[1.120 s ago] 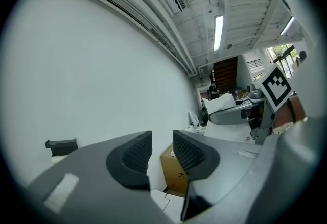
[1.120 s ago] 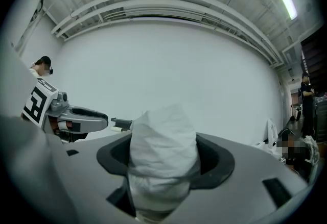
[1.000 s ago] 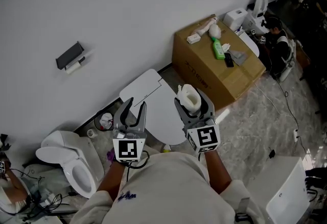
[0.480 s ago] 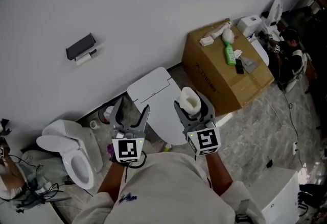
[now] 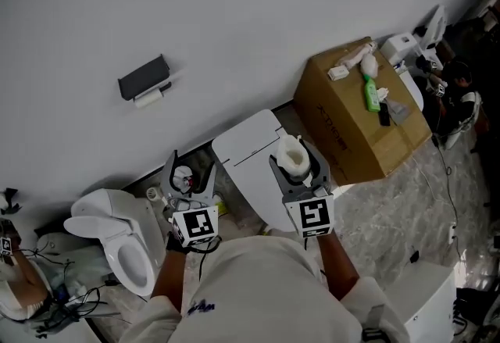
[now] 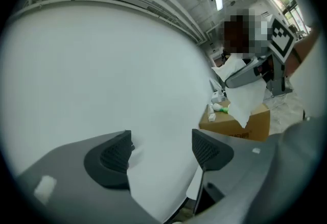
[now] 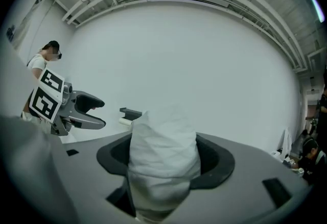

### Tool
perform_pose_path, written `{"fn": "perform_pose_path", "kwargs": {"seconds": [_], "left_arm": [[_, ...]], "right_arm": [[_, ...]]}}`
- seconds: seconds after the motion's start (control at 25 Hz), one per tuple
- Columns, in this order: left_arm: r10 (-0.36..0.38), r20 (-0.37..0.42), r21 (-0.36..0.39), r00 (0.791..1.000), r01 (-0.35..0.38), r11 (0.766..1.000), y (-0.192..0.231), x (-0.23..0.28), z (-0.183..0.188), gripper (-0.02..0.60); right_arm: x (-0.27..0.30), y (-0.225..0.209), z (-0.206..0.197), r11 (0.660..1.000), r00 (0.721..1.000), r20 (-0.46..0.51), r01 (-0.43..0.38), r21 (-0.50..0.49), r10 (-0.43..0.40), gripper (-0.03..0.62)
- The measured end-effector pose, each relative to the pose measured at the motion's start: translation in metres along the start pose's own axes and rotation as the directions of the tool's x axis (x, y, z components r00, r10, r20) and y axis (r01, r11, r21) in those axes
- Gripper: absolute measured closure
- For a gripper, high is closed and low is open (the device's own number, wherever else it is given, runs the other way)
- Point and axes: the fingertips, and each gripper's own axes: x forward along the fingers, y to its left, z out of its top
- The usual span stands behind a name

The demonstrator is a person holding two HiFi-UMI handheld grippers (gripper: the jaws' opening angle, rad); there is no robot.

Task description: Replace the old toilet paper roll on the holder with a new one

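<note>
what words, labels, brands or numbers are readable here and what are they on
Nothing here reads clearly.
cardboard box: dark print on its side, too small and blurred to read.
green bottle on the box: label too small to read.
left marker cube and right marker cube: black-and-white square patterns only, no letters.

No word or number can be read anywhere here. The box (image 5: 355,123) carries dark print on its side, but it is too small and blurred to make out, from the head view and the left gripper view alike. The left cube (image 5: 195,224) and the right cube (image 5: 311,214) bear black-and-white square patterns, not letters. The green bottle (image 5: 370,93) on the box has no legible label.
</note>
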Motion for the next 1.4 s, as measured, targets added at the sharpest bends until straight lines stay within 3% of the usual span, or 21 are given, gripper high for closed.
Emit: {"fn": "perform_pose_path", "kwargs": {"seconds": [0.24,0.4,0.6,0.84,1.2,1.4], "left_arm": [[-0.011,-0.055,0.083,0.998,0.016,0.996,0.062,0.039,-0.043,0.218],[-0.014,-0.033,0.199,0.999,0.02,0.98,0.089,0.07,-0.065,0.259],[-0.008,-0.038,0.377,0.999,0.022,0.926,0.117,0.109,-0.098,0.265],[0.005,-0.089,0.46,0.996,0.037,0.887,0.137,0.144,-0.133,0.27],[0.063,-0.13,0.652,0.99,0.038,0.757,0.15,0.18,-0.166,0.299],[0.089,-0.149,0.682,0.985,0.037,0.73,0.16,0.195,-0.174,0.311]], "right_arm": [[0.075,0.047,0.023,1.0,1.0,-0.019,-0.019,0.018,0.02,0.295],[0.125,0.072,0.017,0.994,0.997,-0.057,-0.036,0.108,0.042,0.295],[0.163,0.108,0.012,0.99,0.993,-0.099,-0.045,0.133,0.059,0.295],[0.19,0.132,0.01,0.995,0.99,-0.114,-0.072,0.073,0.08,0.295],[0.213,0.14,0.009,0.996,0.992,-0.108,-0.057,0.064,0.064,0.295],[0.225,0.142,0.015,0.996,0.995,-0.086,-0.046,0.071,0.052,0.295]]}}
